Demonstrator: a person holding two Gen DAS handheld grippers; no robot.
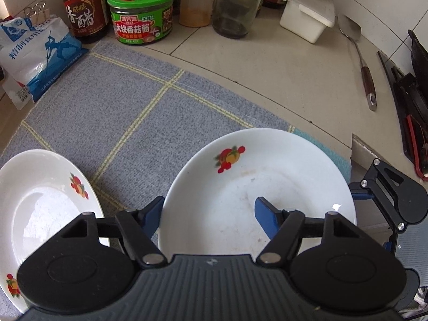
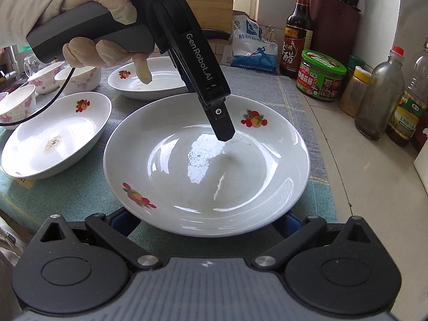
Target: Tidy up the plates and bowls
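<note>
A white deep plate with fruit prints (image 1: 256, 176) (image 2: 206, 165) lies on the grey checked cloth (image 1: 112, 107). My left gripper (image 1: 209, 215) straddles its rim and is shut on it. The one pad sits outside the edge and the other rests on the inner slope. In the right wrist view its front fingertip (image 2: 223, 128) touches the plate's inside, and a gloved hand (image 2: 93, 5) holds its handle. My right gripper (image 2: 207, 220) stands open at the plate's near edge, its tips tucked under the rim; one finger (image 1: 359, 195) shows beside the plate.
Two more fruit-print plates (image 2: 56, 136) (image 2: 149, 83) and several pink-flowered bowls (image 2: 16, 107) sit to the left. A salt bag (image 1: 37, 53), vinegar bottle (image 1: 83, 8), green jar (image 1: 141, 13), glass jar (image 1: 235, 8), white box (image 1: 307, 18) and spatula (image 1: 358, 53) line the back.
</note>
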